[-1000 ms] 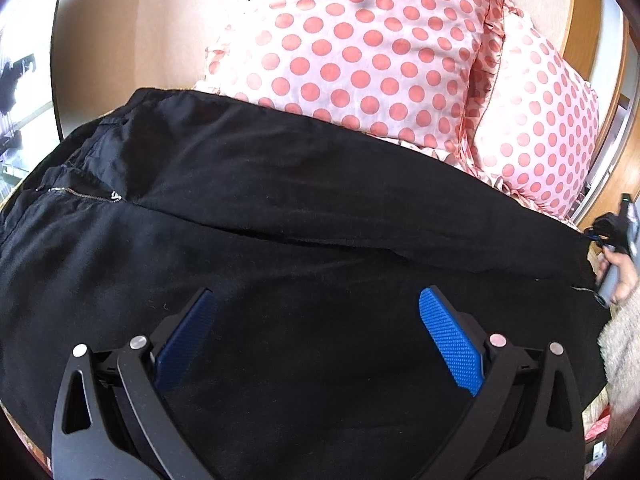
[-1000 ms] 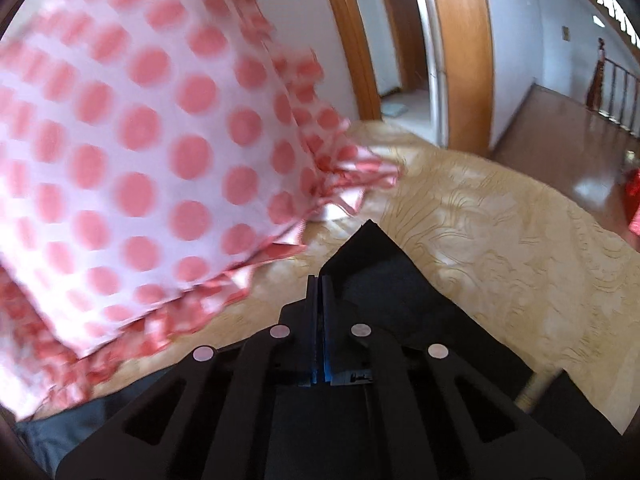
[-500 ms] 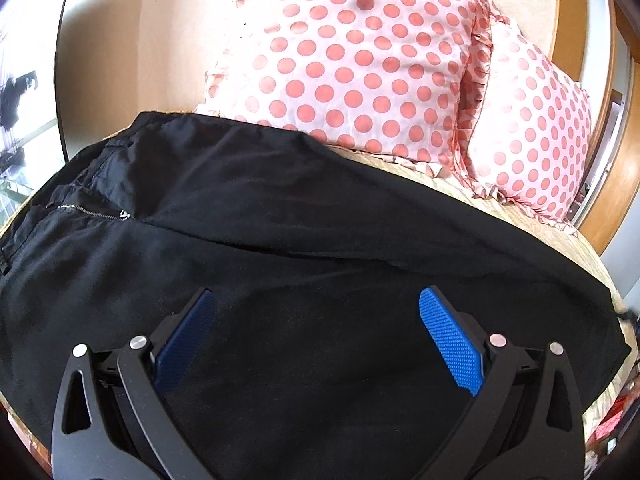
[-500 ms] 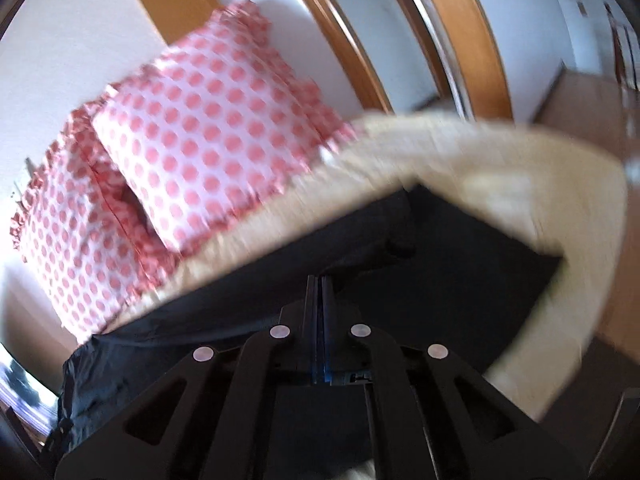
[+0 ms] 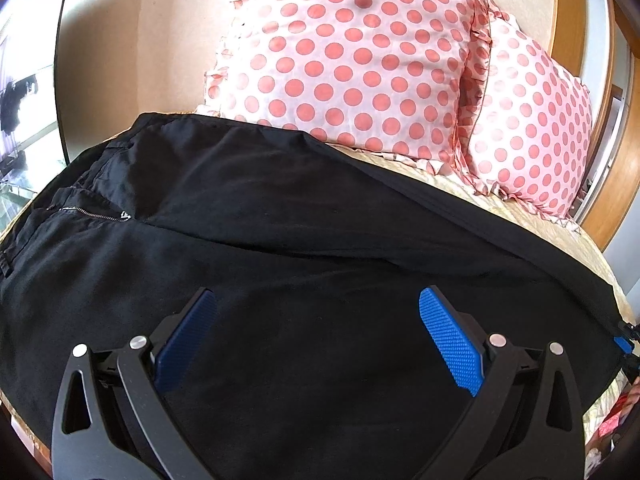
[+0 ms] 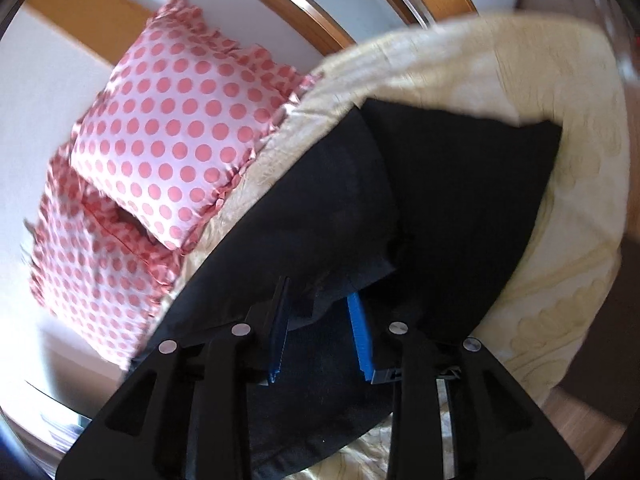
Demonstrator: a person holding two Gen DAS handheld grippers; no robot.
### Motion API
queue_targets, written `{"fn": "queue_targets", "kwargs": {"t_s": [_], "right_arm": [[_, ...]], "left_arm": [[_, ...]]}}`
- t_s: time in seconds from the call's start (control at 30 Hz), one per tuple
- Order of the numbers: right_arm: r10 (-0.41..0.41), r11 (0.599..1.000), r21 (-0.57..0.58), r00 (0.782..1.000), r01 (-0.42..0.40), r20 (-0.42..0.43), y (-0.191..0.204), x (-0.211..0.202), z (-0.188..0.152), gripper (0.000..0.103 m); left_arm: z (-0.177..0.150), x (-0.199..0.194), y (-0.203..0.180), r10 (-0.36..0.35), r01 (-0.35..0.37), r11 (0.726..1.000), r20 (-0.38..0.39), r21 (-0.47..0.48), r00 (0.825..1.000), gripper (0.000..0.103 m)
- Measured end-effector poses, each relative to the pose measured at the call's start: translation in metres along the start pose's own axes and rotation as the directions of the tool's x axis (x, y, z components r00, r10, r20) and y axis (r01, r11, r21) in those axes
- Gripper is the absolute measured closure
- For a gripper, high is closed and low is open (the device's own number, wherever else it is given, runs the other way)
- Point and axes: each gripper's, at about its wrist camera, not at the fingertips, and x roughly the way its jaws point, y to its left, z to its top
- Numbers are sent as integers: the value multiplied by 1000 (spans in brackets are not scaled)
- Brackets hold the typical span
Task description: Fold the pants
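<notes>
Black pants (image 5: 280,240) lie spread across a bed, waist and zipper (image 5: 88,213) at the left, legs running to the right. My left gripper (image 5: 318,332) hovers over the near leg, open wide and empty. In the right wrist view the leg ends (image 6: 460,200) lie on the cream bedspread (image 6: 580,240), one overlapping the other. My right gripper (image 6: 320,312) is partly open just above the near hem, with a fold of fabric between the blue pads (image 6: 358,328), not clamped. A bit of that gripper also shows at the left wrist view's right edge (image 5: 624,344).
Two pink polka-dot pillows (image 5: 360,60) (image 5: 532,128) lean against the headboard behind the pants; they also show in the right wrist view (image 6: 176,132). A wooden door frame (image 6: 320,24) stands beyond the bed. The bed's edge curves at the right.
My right gripper was shut on the leg end, carried it away from the pillow, laid it down and has opened. The far leg now lies straighter. My left gripper stayed open.
</notes>
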Motion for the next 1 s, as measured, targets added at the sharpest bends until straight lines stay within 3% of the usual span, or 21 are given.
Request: {"fn": "queue_targets", "kwargs": {"t_s": [0.13,0.2,0.43,0.53,0.7,0.73,0.87,1.0], "right_arm": [[-9,1000,14,1000,9,24,3,4,0,76],[-34,999,-19,999,35,38,8,8,2,99],[12,994,-109,981,10,194,17,-17,19,101],[-37,992,-110,973,63,227,10,-34,11,101],[-114,986,-102,979,132,170,-8,-22,-1,101],[-119,985,-103,979,137,165,-9,-20,-2,101],[-135,978,-138,978,157,157,-11,-14,-3,101],[-147,965,-193,975,178,167,-7,-13,-6,101]], "left_arm": [[0,2,-3,0,0,1000,-8,12,1000,2],[0,1,-3,6,-6,1000,-7,14,1000,2],[0,2,1,15,-15,1000,-9,-9,1000,2],[1,1,6,9,-10,999,-7,-36,1000,2],[9,-24,28,-130,141,985,110,-97,985,2],[14,-26,29,-115,125,988,110,-87,987,2],[58,-12,37,80,-81,996,31,26,996,2],[114,38,59,128,-128,992,-81,15,988,2]]}}
